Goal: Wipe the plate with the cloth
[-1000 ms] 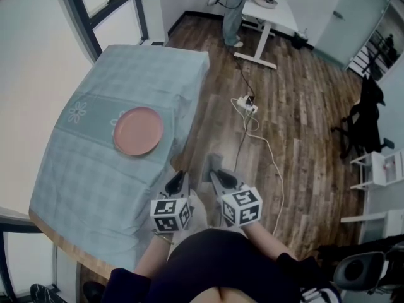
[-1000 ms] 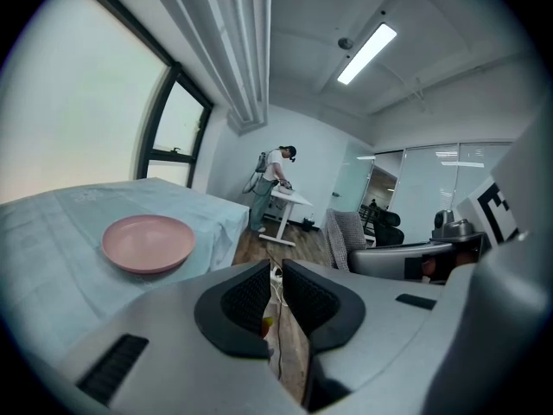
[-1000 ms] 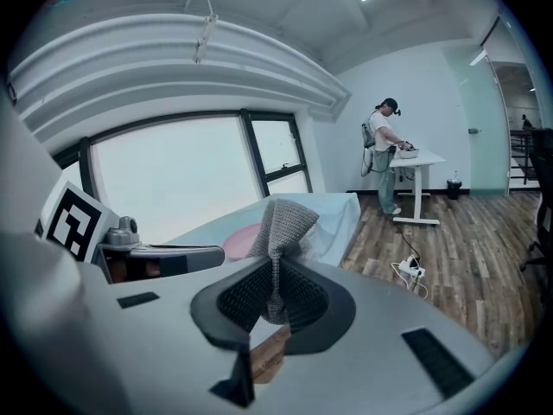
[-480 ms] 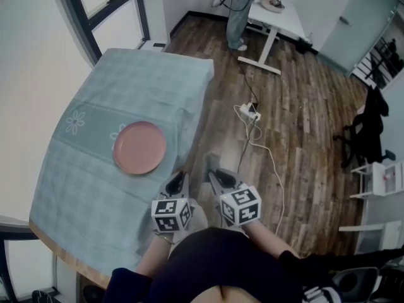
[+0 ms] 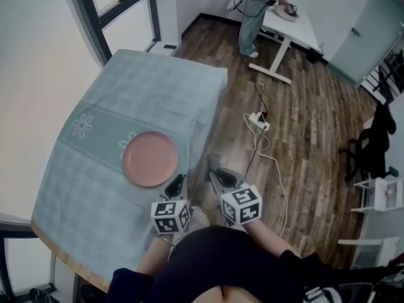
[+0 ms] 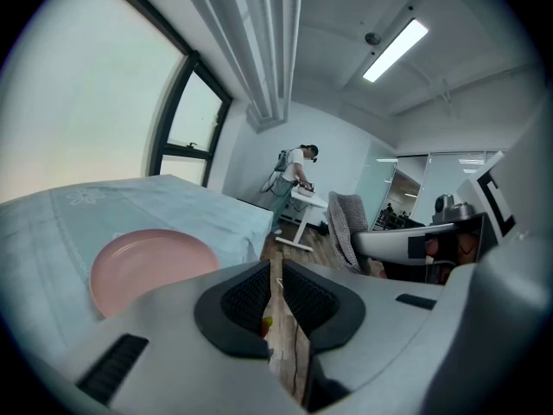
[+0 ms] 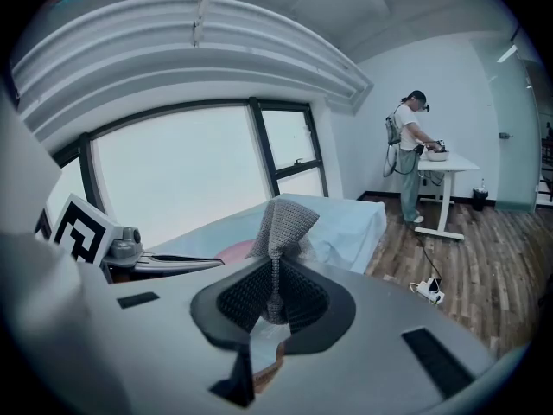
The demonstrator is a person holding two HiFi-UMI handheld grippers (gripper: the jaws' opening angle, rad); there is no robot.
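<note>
Though cloth (image 7: 283,219) clamped in the right gripper (image 7: 275,294) half-hides the plate (image 7: 233,251), left gripper (image 6: 276,284) gapes slightly, empty.

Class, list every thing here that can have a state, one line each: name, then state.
plate: flat on the tablecloth, empty, untouched
tablecloth: spread out, draped over the edge
cloth: bunched, clamped, clear of the plate
right gripper: shut on the cloth
left gripper: jaws slightly apart, empty
</note>
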